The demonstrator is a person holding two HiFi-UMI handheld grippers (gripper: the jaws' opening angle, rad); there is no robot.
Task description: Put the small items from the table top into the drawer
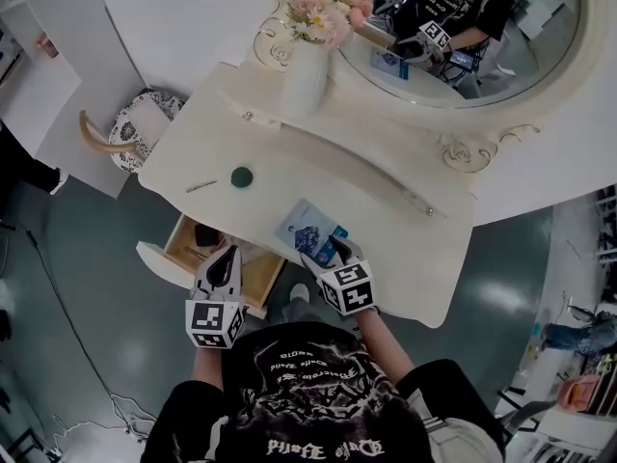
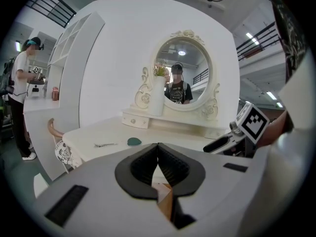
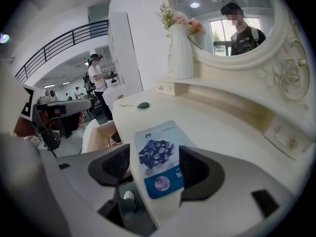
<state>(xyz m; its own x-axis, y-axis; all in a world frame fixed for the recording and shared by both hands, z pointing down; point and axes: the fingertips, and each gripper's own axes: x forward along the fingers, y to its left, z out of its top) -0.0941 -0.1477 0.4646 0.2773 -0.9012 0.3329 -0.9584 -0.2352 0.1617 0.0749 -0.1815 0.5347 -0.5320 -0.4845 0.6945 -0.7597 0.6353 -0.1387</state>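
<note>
A blue-and-white card (image 1: 310,231) lies flat on the white dressing table (image 1: 405,258), at its front edge. My right gripper (image 1: 333,250) is open, its jaws standing on either side of the card (image 3: 158,157) without pressing on it. My left gripper (image 1: 228,257) is shut and empty, hovering over the open wooden drawer (image 1: 183,246) under the table's left end. In the drawer lies a dark item (image 1: 205,234). A small green round item (image 1: 241,177) and a thin hairpin (image 1: 201,186) rest on the table's left part; in the left gripper view they are the green item (image 2: 133,141) and the hairpin (image 2: 105,144).
A white vase of flowers (image 1: 307,75) stands at the back before the oval mirror (image 1: 482,37). A raised shelf with small drawer knobs (image 1: 337,152) runs along the back. A patterned stool (image 1: 135,128) stands left of the table. Another person (image 2: 19,98) is at the far left.
</note>
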